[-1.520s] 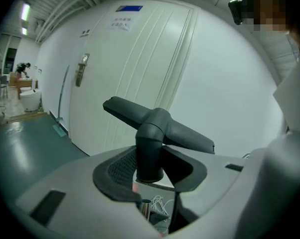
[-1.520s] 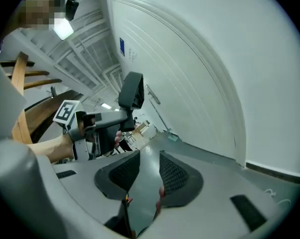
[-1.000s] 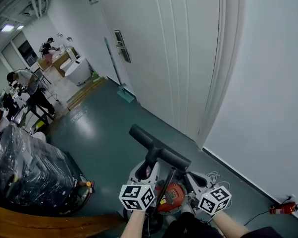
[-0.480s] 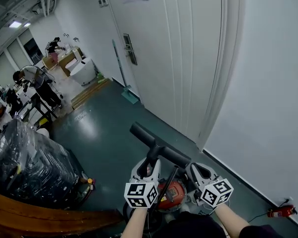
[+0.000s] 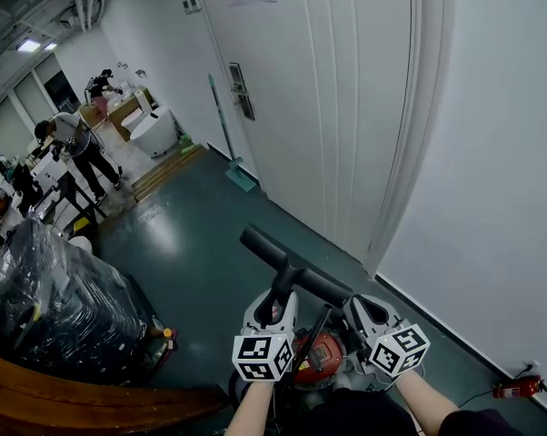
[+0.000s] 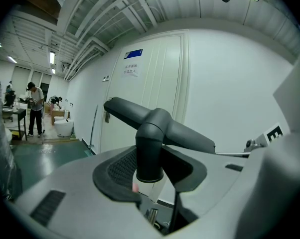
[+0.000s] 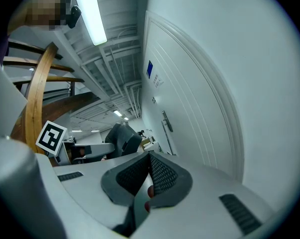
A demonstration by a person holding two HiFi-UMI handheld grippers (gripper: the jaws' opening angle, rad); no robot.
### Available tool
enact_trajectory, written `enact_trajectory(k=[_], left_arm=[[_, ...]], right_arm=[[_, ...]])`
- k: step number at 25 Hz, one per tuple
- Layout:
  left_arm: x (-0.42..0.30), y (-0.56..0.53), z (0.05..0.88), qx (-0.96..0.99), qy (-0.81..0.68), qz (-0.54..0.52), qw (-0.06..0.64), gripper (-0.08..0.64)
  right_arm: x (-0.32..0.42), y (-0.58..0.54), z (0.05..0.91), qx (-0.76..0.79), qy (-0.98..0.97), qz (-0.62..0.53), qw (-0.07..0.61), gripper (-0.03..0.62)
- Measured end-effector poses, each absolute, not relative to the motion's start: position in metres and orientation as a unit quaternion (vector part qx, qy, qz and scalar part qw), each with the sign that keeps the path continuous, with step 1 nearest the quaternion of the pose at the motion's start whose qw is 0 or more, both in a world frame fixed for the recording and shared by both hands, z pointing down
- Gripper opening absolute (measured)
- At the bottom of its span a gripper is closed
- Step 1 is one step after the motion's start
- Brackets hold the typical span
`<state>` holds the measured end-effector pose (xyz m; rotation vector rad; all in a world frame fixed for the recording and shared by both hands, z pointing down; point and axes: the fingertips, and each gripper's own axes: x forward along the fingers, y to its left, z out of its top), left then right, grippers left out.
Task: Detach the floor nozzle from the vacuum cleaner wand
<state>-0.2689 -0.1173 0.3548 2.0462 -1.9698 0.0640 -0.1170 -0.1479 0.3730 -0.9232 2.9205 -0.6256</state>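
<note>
1. 2 grippers sit low in the head view, side by side, over a red vacuum body (image 5: 321, 356) on the green floor (image 5: 192, 262).
2. The left gripper (image 5: 272, 305) (image 6: 150, 169) is clamped on the floor nozzle (image 5: 292, 275) (image 6: 152, 128). Its jaws stand fairly wide, with the pads pressed on either side of the nozzle's round black neck.
3. The nozzle is held up off the floor, with its T-shaped head above the jaws and slanting toward the white door (image 5: 319, 107). A pale section shows just under the black neck in the left gripper view.
4. I cannot tell whether the nozzle is joined to a wand.
5. The right gripper (image 5: 363, 314) (image 7: 149, 171) is fully closed, pad against pad, and I see nothing between the pads. It sits just beside the nozzle's right end.
6. A thin dark rod (image 5: 308, 339) runs down between the 2 grippers toward the red body.
7. At the left stand a plastic-wrapped dark bundle (image 5: 55, 307) and a wooden rail (image 5: 74, 407), with people (image 5: 74, 143) far behind.
8. A small red extinguisher (image 5: 514, 386) lies by the right wall.
</note>
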Motion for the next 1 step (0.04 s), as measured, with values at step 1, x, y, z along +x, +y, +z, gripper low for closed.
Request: enact_trajectory(k=[1], left_arm=[[-0.2698, -0.117, 0.3555, 0.712, -0.685, 0.023, 0.15, 0.158]], right_arm=[[-0.1183, -0.1477, 0.3727, -0.295, 0.934, -0.2, 0.008, 0.017]])
